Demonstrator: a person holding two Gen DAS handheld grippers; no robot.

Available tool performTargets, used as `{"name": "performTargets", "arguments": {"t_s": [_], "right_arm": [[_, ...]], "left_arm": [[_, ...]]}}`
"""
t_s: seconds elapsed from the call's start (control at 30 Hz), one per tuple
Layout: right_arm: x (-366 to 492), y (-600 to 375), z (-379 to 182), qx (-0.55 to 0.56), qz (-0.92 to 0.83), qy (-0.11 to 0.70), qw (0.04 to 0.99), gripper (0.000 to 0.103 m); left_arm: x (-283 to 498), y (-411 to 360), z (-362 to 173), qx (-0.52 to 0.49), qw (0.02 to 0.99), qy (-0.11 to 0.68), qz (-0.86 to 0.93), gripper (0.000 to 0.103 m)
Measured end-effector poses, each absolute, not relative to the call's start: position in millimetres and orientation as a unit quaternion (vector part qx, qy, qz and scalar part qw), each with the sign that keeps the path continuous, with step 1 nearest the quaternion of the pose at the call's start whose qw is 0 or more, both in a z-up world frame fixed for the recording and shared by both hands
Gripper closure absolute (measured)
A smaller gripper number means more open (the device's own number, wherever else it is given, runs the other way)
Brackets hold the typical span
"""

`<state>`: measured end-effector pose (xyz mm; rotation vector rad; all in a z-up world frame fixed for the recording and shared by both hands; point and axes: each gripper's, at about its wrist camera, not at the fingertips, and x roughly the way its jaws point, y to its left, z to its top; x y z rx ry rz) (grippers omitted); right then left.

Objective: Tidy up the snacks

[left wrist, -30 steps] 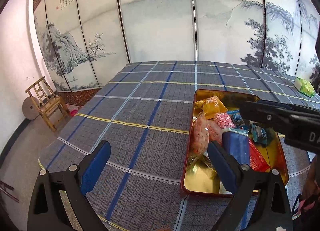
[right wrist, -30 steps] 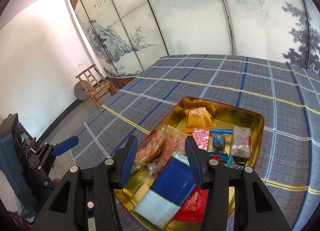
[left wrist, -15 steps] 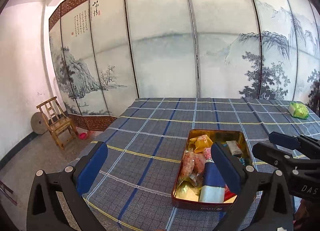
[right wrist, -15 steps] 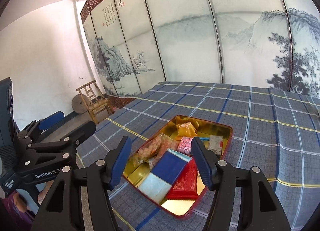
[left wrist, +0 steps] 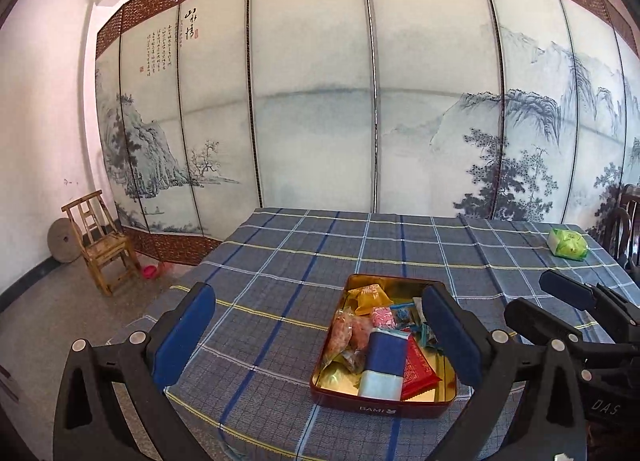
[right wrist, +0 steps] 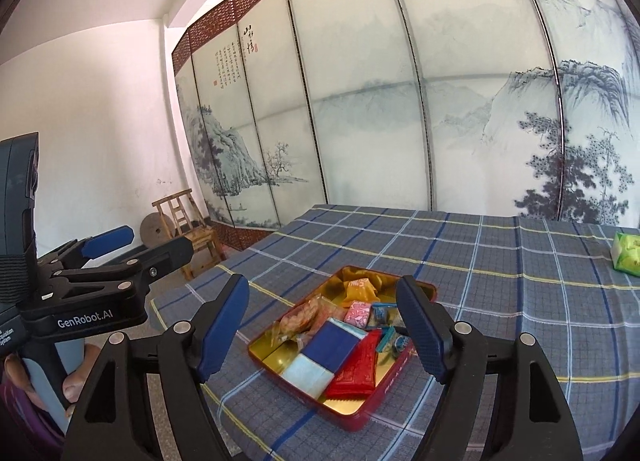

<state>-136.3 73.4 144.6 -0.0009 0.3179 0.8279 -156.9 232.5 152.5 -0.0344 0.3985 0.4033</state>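
A red tin [left wrist: 384, 408] with a gold inside stands near the table's front edge; it also shows in the right wrist view [right wrist: 394, 377]. In it lie several snacks: a blue and white packet [left wrist: 385, 361] [right wrist: 320, 359], a red packet [left wrist: 418, 367] [right wrist: 358, 367], an orange packet [left wrist: 370, 295] [right wrist: 360, 288], a pink sweet [left wrist: 382, 316] and a clear bag of biscuits [left wrist: 346, 337]. My left gripper [left wrist: 320, 331] is open and empty, held back from the table. My right gripper [right wrist: 324, 331] is open and empty, also back and above the tin.
The table wears a blue plaid cloth [left wrist: 304, 261]. A green packet [left wrist: 568, 243] [right wrist: 628, 253] lies at its far right. A painted folding screen [left wrist: 360, 101] stands behind. A wooden chair [left wrist: 100, 241] and a stone wheel [left wrist: 62, 241] are on the floor at left.
Both grippers have pulled back and up from the tin, which now looks smaller and farther. The snacks in the tin have not moved.
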Motion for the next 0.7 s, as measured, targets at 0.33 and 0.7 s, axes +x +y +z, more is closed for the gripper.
{"name": "performTargets", "arguments": {"t_s": [0.33, 0.7], "right_arm": [[-139.7, 57.0, 143.6, 0.007, 0.392, 0.153, 0.907, 0.023], [-108.5, 37.5, 112.2, 0.002, 0.366, 0.204, 0.908, 0.015]], "left_arm": [[-159.5, 220.7, 155.1, -0.012, 0.962, 0.197, 0.188, 0.000], [-140.7, 210.7, 139.1, 0.007, 0.956, 0.230, 0.182, 0.000]]}}
